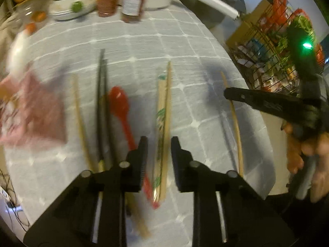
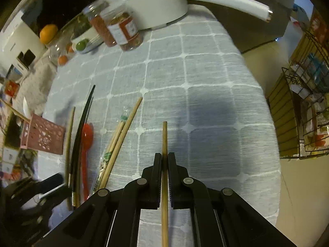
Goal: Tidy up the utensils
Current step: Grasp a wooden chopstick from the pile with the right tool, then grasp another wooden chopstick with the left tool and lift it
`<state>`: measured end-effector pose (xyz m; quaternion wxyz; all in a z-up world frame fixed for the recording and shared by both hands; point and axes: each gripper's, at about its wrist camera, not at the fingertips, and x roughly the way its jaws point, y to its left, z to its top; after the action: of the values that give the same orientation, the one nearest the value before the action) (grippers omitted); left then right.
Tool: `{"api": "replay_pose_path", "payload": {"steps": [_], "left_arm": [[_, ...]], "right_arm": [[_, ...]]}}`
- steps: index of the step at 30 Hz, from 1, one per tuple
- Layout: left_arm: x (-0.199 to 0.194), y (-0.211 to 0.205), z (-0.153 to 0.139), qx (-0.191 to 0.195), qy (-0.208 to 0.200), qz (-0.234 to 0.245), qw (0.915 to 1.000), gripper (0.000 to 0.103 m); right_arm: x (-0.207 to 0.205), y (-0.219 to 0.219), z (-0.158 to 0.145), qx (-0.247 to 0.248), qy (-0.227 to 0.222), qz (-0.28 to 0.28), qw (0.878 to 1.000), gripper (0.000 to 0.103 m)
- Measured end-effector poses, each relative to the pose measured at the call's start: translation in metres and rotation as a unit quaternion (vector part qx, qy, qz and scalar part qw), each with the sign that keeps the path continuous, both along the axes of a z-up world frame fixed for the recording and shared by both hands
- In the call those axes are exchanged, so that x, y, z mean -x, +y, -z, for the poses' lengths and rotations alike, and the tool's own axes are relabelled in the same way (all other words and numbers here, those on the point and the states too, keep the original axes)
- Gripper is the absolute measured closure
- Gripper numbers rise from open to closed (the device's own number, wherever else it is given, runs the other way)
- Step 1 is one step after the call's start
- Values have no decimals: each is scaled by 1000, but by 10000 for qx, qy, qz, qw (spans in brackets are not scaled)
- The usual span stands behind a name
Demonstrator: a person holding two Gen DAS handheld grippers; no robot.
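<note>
My right gripper (image 2: 164, 160) is shut on a single wooden chopstick (image 2: 164, 135) and holds it over the grey checked tablecloth; it also shows in the left wrist view (image 1: 232, 107). My left gripper (image 1: 159, 144) is open and empty, low over a paper-wrapped pair of wooden chopsticks (image 1: 163, 121). To their left lie a red plastic spoon (image 1: 121, 107), black chopsticks (image 1: 101, 107) and a loose wooden chopstick (image 1: 79, 119). A pink perforated utensil holder (image 2: 42, 136) lies on its side at the table's left edge.
At the back stand a white pot with a long handle (image 2: 156, 4), two spice jars (image 2: 121, 28), a bowl with green fruit (image 2: 82, 43) and an orange (image 2: 48, 33). A wire rack of packets (image 1: 277, 47) stands right of the table (image 2: 205, 94).
</note>
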<state>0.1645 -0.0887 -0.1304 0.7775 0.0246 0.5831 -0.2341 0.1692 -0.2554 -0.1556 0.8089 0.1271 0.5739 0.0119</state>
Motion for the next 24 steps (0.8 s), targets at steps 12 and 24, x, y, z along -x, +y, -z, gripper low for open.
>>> {"api": "replay_pose_path", "payload": {"steps": [12, 24], "left_arm": [[-51, -57, 30, -273, 483, 71, 9984, 93], [-64, -73, 41, -789, 535, -35, 9954, 93]], "right_arm": [[6, -40, 1, -381, 23, 266, 9989, 97], [9, -53, 5, -398, 82, 336, 9986, 97]]}}
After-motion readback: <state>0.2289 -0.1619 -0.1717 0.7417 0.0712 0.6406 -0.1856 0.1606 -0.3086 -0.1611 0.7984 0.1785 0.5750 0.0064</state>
